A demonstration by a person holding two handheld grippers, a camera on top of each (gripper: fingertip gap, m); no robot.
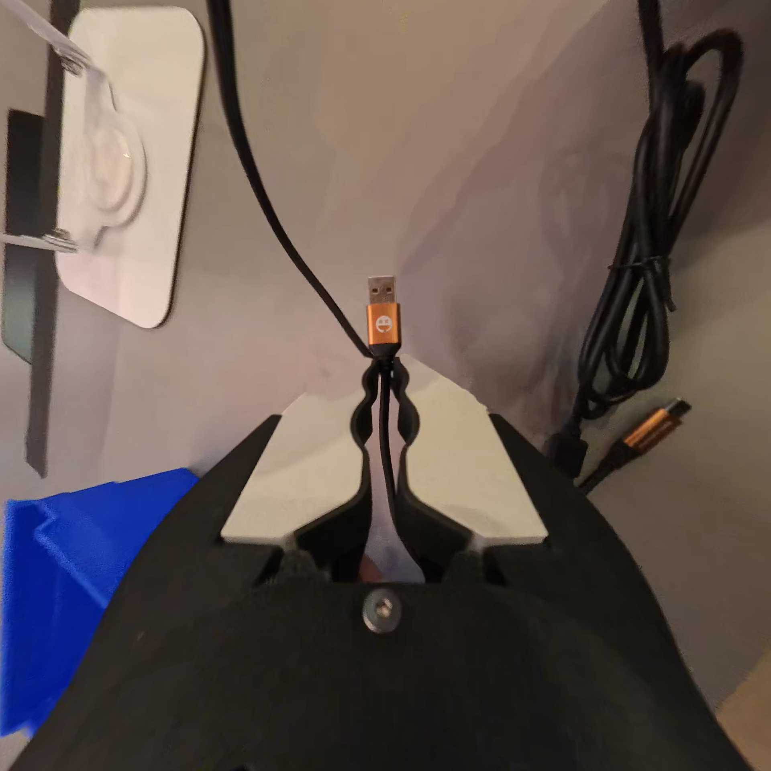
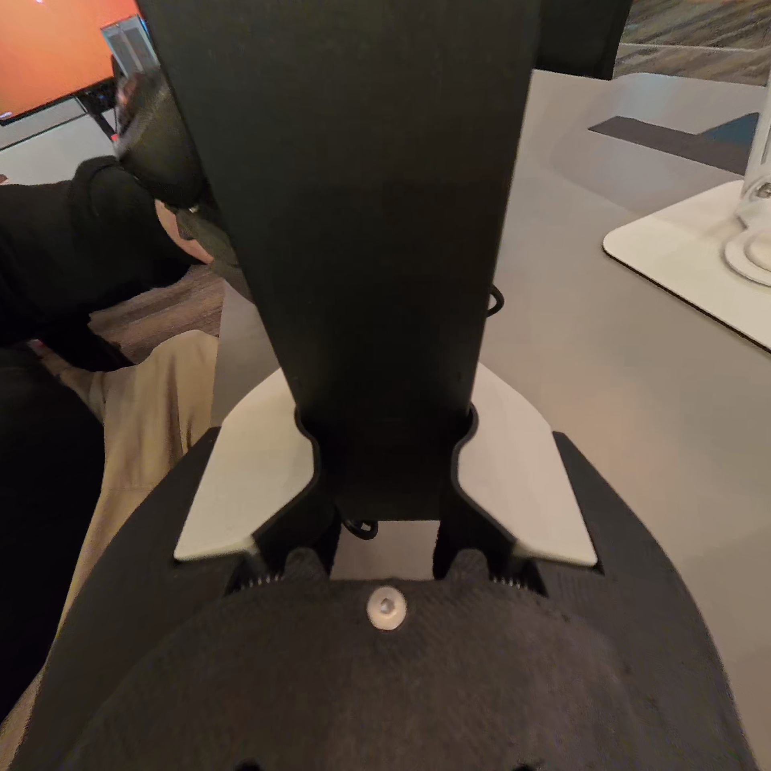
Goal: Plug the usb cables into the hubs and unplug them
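The left gripper (image 1: 384,367) is pinched on a black USB cable (image 1: 386,438), its orange-collared USB-A plug (image 1: 383,313) sticking straight out past the fingertips. Off to its right a bundled black cable (image 1: 651,250) lies on the grey table (image 1: 459,146). The right gripper (image 2: 384,417) clamps a broad, flat black slab (image 2: 363,208); I cannot tell whether that is the hub.

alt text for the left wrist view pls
The left gripper is shut on a black cable just behind its orange-sleeved USB-A plug, which points forward over a grey table. A tied bundle of black cable lies right; a white rounded mat lies left.
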